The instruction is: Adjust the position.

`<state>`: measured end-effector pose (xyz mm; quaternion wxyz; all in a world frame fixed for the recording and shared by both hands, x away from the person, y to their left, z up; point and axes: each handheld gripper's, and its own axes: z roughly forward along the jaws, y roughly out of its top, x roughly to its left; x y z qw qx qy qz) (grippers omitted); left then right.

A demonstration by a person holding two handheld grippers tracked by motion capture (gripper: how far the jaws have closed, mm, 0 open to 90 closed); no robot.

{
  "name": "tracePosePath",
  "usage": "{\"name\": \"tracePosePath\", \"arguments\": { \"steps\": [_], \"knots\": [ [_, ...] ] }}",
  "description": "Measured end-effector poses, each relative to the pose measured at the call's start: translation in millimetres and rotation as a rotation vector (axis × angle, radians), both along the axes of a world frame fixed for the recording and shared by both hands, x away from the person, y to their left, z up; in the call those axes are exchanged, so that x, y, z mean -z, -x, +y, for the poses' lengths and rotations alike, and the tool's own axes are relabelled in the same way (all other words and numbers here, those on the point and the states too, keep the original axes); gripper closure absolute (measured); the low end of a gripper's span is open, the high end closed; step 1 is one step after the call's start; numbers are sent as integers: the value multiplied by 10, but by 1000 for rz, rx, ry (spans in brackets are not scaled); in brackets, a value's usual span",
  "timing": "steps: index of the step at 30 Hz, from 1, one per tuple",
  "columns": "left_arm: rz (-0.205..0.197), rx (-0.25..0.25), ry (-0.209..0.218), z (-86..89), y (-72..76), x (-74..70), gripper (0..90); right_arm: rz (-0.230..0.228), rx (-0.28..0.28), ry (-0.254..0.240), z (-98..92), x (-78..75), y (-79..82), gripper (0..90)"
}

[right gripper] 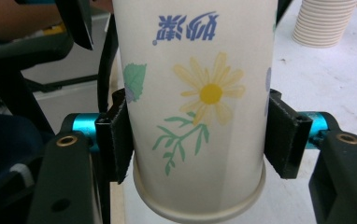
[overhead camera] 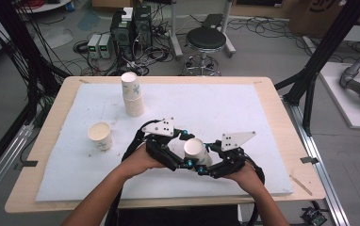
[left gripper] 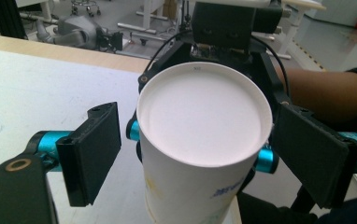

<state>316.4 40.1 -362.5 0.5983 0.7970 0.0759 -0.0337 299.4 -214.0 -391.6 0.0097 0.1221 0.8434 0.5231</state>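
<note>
Both black two-jaw tongs meet over the near middle of the white foam-covered table (overhead camera: pixel 244 108), with a white paper cup printed with a yellow daisy (overhead camera: pixel 197 149) between them; the right gripper (right gripper: pixel 200 135) is clenched on that cup, its two black pads pressed flat against opposite sides of the wall just above the rolled rim, so the cup hangs upside down in the right gripper view with its blue lettering inverted; the left gripper (left gripper: pixel 197 158) stands released, its jaws spread wide on either side of the cup's flat white bottom, a clear gap showing at the left pad and the right pad just beside the wall without visibly pressing; farther back on the table stand a tall stack of white paper cups (overhead camera: pixel 132 94) and, to its left, a single upright paper cup (overhead camera: pixel 100 135), both well apart from the hands.
</note>
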Motion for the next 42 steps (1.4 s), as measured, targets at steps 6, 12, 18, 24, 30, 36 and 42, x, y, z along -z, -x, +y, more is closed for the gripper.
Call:
{"name": "tracePosePath", "arguments": {
  "steps": [6, 12, 18, 24, 30, 36, 42],
  "knots": [
    [-22, 5, -59, 57, 5, -49, 158, -22, 3, 60, 24, -55, 6, 361],
    [-39, 7, -123, 104, -1, -91, 158, -36, -10, 163, 64, -94, 1, 361],
    [-51, 17, -186, 84, 9, -70, 161, -43, -34, 255, 138, -149, -16, 357],
    [-54, 19, -206, 77, 3, -58, 172, -49, -49, 313, 211, -203, -32, 353],
    [-50, 25, -229, 63, -3, -49, 190, -47, -61, 361, 252, -224, -51, 353],
    [-50, 40, -252, 37, -12, -59, 207, -61, -84, 428, 317, -248, -48, 352],
    [-47, 57, -266, 15, -11, -45, 233, -66, -98, 487, 359, -296, -45, 352]
  ]
}}
